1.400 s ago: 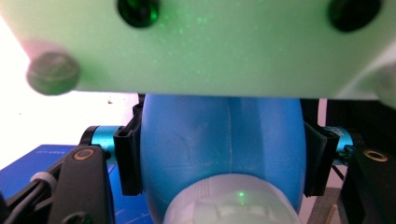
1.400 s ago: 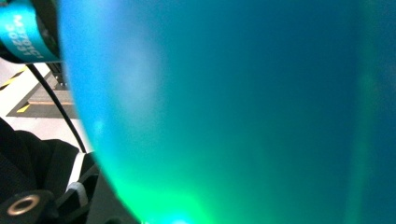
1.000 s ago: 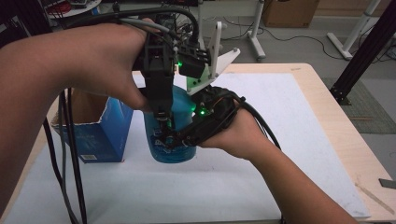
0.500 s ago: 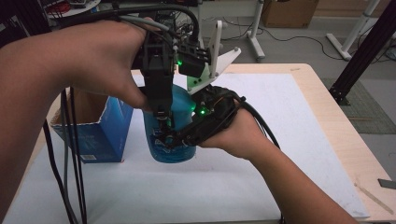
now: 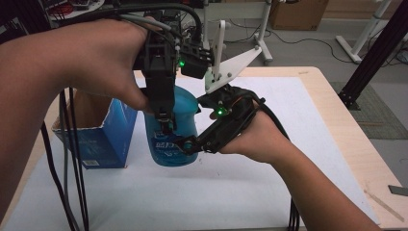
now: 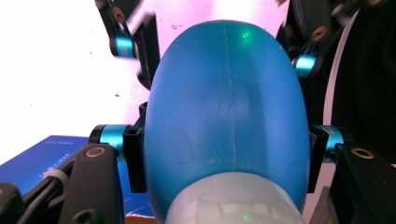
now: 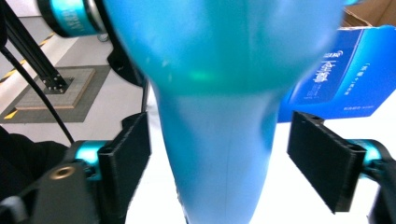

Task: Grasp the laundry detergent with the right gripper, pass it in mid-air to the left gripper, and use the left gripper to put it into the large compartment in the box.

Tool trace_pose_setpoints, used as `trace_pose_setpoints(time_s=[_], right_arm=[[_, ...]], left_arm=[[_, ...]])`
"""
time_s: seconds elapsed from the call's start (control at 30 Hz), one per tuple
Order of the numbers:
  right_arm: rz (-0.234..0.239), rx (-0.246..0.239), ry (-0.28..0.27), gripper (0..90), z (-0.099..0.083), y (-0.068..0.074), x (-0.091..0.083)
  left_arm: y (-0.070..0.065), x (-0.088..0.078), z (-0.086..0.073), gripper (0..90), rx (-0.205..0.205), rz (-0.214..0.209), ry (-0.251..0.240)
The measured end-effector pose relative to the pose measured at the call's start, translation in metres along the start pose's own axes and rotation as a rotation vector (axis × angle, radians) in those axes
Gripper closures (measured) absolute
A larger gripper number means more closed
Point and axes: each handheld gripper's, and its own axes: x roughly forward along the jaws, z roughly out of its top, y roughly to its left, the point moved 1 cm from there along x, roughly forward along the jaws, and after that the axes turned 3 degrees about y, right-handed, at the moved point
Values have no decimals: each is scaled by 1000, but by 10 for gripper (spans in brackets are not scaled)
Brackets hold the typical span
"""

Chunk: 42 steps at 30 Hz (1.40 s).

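My left gripper (image 5: 163, 122) clamps the smooth blue plastic bottle (image 5: 174, 130), upright on the white-covered table (image 5: 288, 159) beside a blue carton (image 5: 103, 139). My right gripper's (image 5: 190, 144) jaws just opened, straddling it untouched. Glossy, likely slippery; grip the broad body.

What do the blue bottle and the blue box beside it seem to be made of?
The blue bottle looks like smooth, glossy plastic: a mould seam runs along it and lights reflect on it. The blue box seems to be printed cardboard: its open top shows brown, raw flaps.
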Motion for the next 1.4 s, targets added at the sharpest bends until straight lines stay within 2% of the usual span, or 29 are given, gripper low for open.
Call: trace_pose_setpoints(time_s=[0.13,0.3,0.4,0.47,0.53,0.57,0.67,0.9,1.07,1.13,1.17,1.2,1.23,1.4], right_arm=[[-16,1,18,134,-1,-1,-7],[-19,-5,19,122,-1,1,-14],[-30,3,22,98,-1,2,-22],[-44,-8,22,97,-1,3,-27],[-61,-9,30,28,1,7,-33],[-61,-9,30,28,1,7,-33],[-78,-20,52,30,2,7,-39],[-98,-9,115,6,4,0,-50],[-127,-11,217,5,5,-9,-59],[-143,-17,294,5,4,-15,-65],[-143,-17,294,5,4,-15,-65],[-157,-7,338,5,3,-18,-70],[-157,-7,338,5,3,-18,-70],[-182,1,417,5,-2,-24,-85]], left_arm=[[2,-1,-2,384,-10,-1,0],[3,-2,-3,384,-24,-3,2],[4,-3,-5,384,-34,-4,5],[5,-4,-6,384,-41,-8,5],[8,-5,-9,383,-52,-12,4],[8,-5,-9,383,-52,-12,4],[9,-7,-12,383,-63,-12,8],[13,-17,-22,383,-108,-12,3],[17,-28,-35,383,-170,-23,-23],[20,-33,-42,383,-221,-34,-36],[21,-36,-46,383,-250,-40,-42],[22,-39,-50,382,-277,-45,-45],[23,-42,-54,382,-306,-51,-48],[29,-57,-74,382,-436,-76,-50]])
